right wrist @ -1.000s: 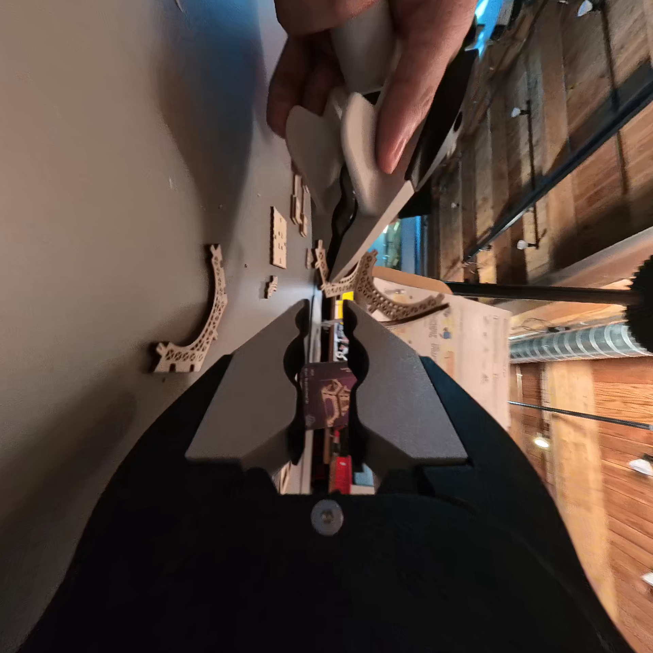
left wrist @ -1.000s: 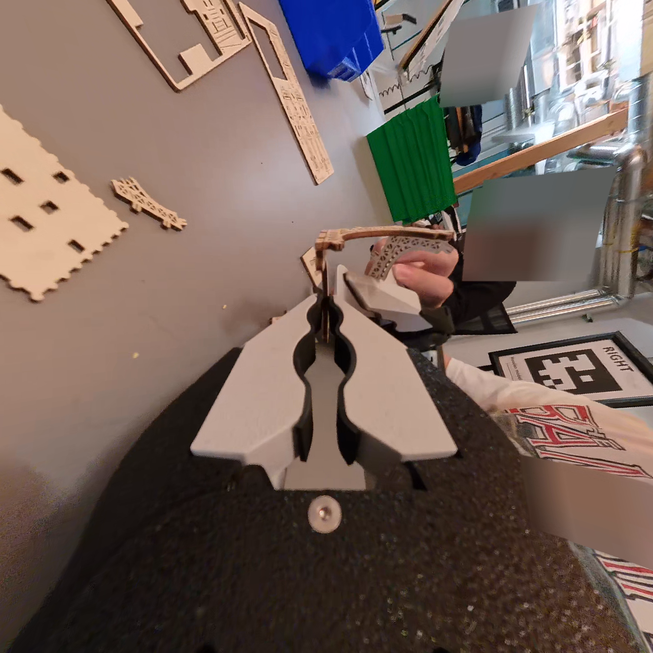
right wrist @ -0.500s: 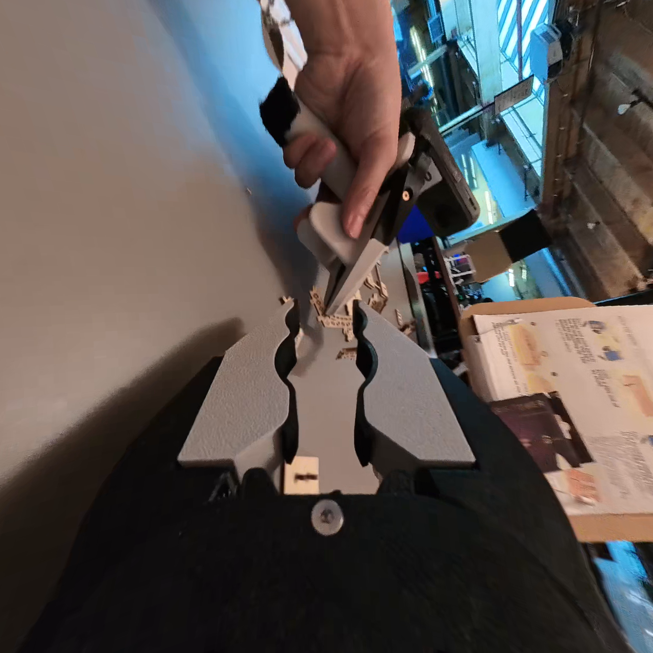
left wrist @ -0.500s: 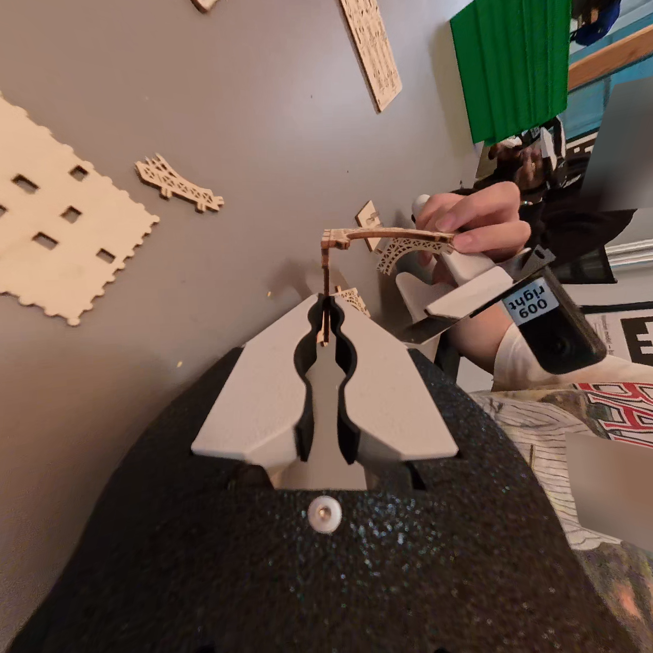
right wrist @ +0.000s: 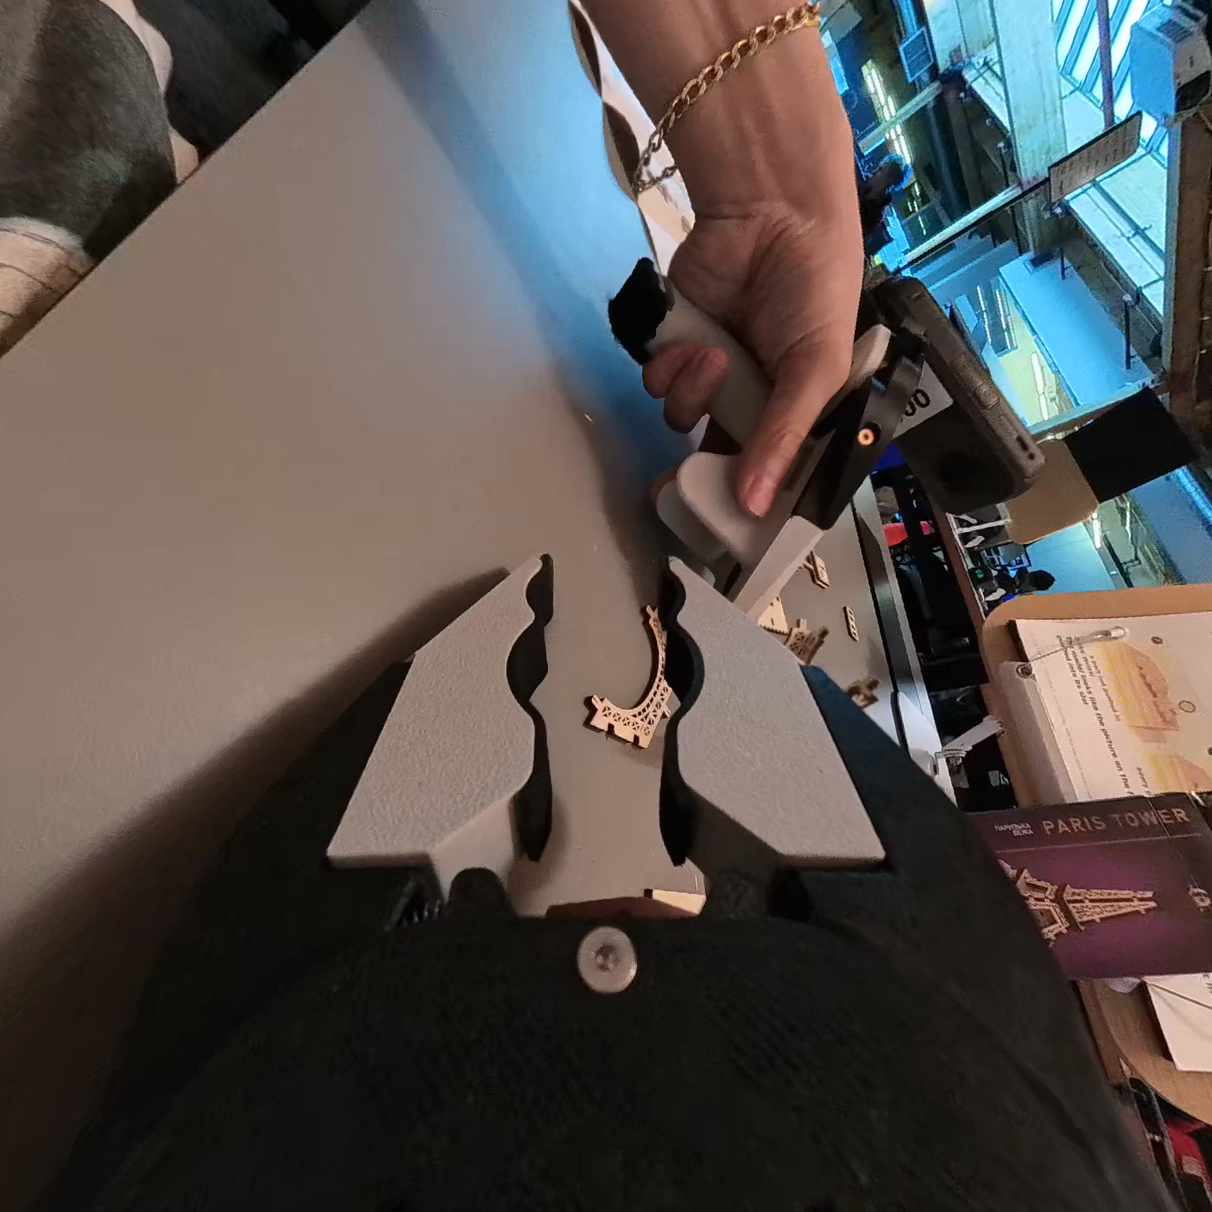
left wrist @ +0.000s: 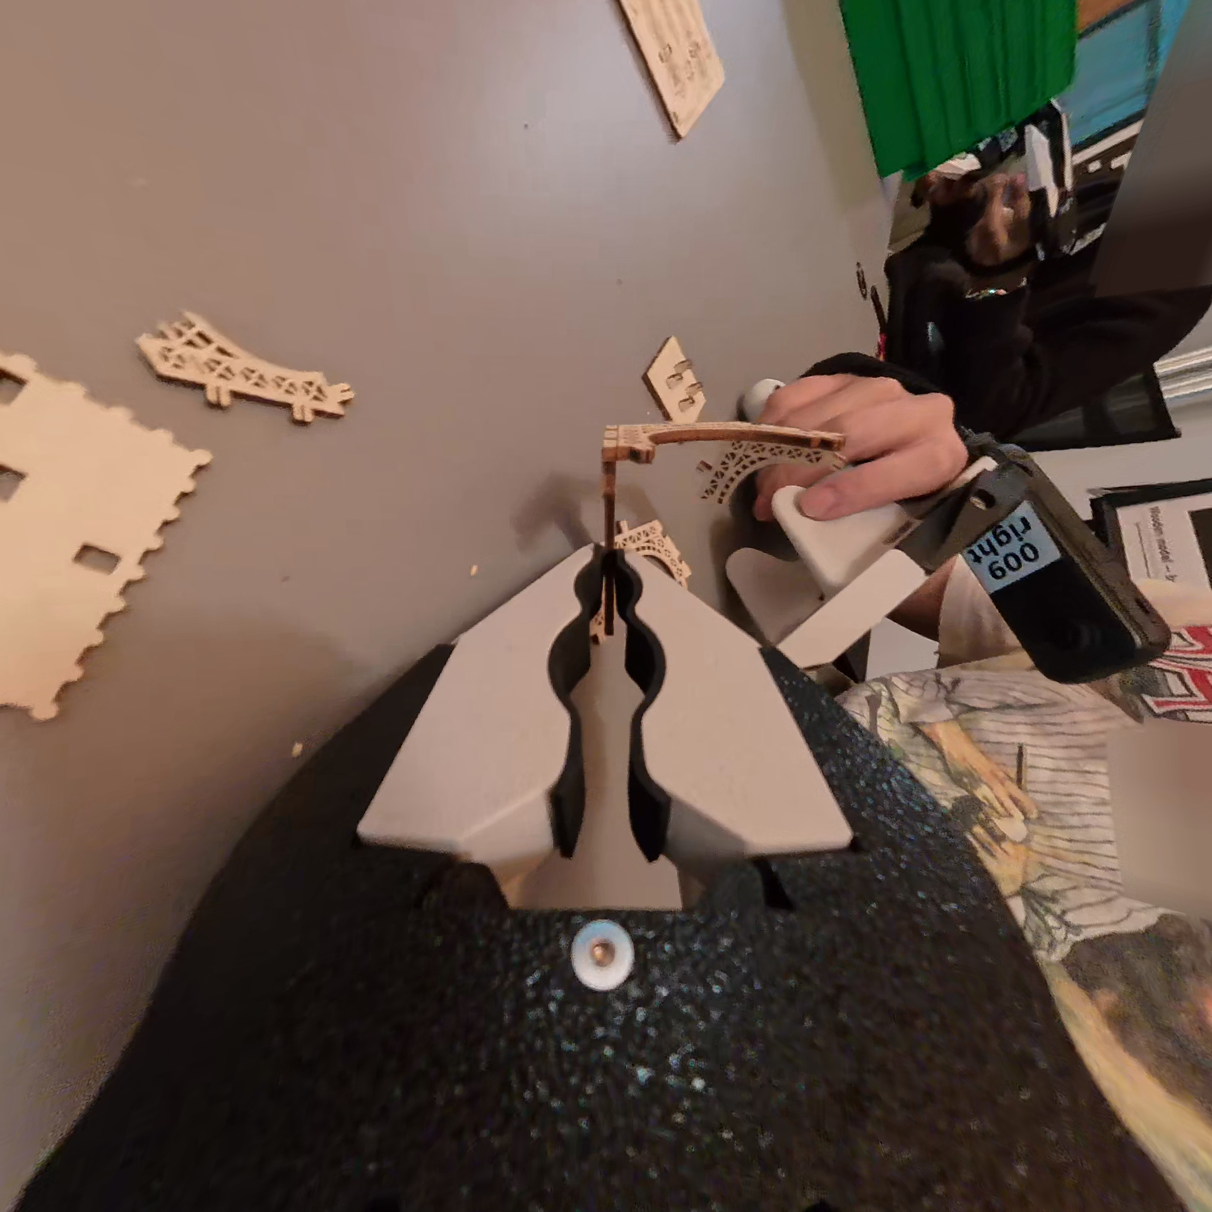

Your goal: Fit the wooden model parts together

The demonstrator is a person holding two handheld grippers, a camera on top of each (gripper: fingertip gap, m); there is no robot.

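My left gripper (left wrist: 610, 557) is shut on a thin wooden upright seen edge-on, part of a small wooden assembly (left wrist: 721, 434) with a latticed arch (left wrist: 754, 462) joined at its top. It holds this above the grey table (left wrist: 393, 229). My right gripper (right wrist: 608, 570) is open and low over the table. A loose curved lattice arch (right wrist: 636, 702) lies flat between its fingers, close to the right finger. In the left wrist view the right gripper (left wrist: 761, 603) shows hand-held, just right of the assembly. A second arch piece (left wrist: 649, 541) lies on the table behind my left fingertips.
A large notched wooden sheet (left wrist: 65, 525), a lattice girder piece (left wrist: 242, 374), a small slotted square (left wrist: 675, 380) and a long sheet strip (left wrist: 675, 59) lie on the table. Small loose parts (right wrist: 807, 639), a cardboard tray with an instruction sheet (right wrist: 1115, 708) and a purple box (right wrist: 1102, 879) sit to the right. My hands' fingertips stand some 7 cm from each other.
My right gripper has swung away from the held assembly and down to the table, opening wider, and now straddles the loose arch. My left gripper has kept its hold on the assembly.
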